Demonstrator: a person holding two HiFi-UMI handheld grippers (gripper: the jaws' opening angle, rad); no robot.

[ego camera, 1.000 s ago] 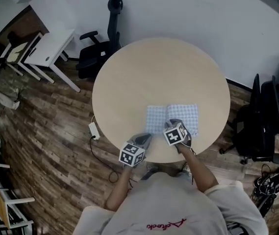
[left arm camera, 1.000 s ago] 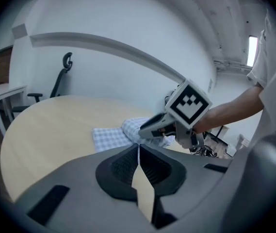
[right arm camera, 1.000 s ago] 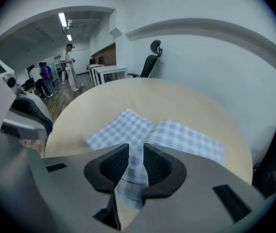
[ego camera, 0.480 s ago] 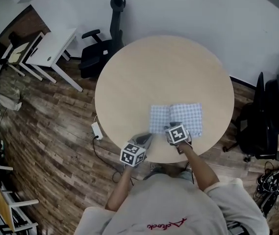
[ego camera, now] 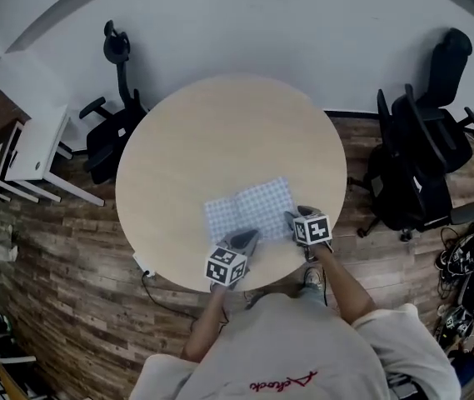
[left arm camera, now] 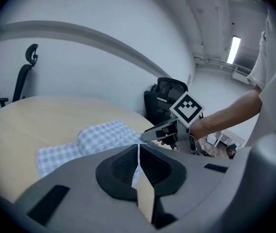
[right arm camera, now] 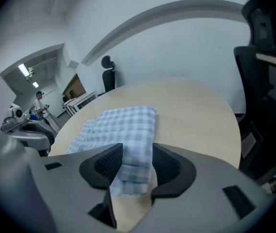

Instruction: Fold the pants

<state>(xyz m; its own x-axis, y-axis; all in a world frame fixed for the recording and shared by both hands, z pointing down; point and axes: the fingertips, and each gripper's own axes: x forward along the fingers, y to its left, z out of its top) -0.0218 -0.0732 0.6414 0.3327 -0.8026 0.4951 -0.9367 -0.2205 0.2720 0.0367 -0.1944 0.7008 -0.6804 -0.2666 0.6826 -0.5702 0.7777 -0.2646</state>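
The checked pants (ego camera: 249,207) lie folded into a rectangle on the round table (ego camera: 220,123), close to the person's edge. The left gripper (left arm camera: 138,152) sits at their near edge with its jaws closed, and only a thin pale sliver of cloth shows between them. The right gripper (right arm camera: 137,165) is opening its jaws, and the folded end of the pants lies between them.

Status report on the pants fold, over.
Left gripper shut, by the pants' near edge. Right gripper jaws opening, pants' end between them, unpinched. Pants lie folded on table. Nothing blocking.
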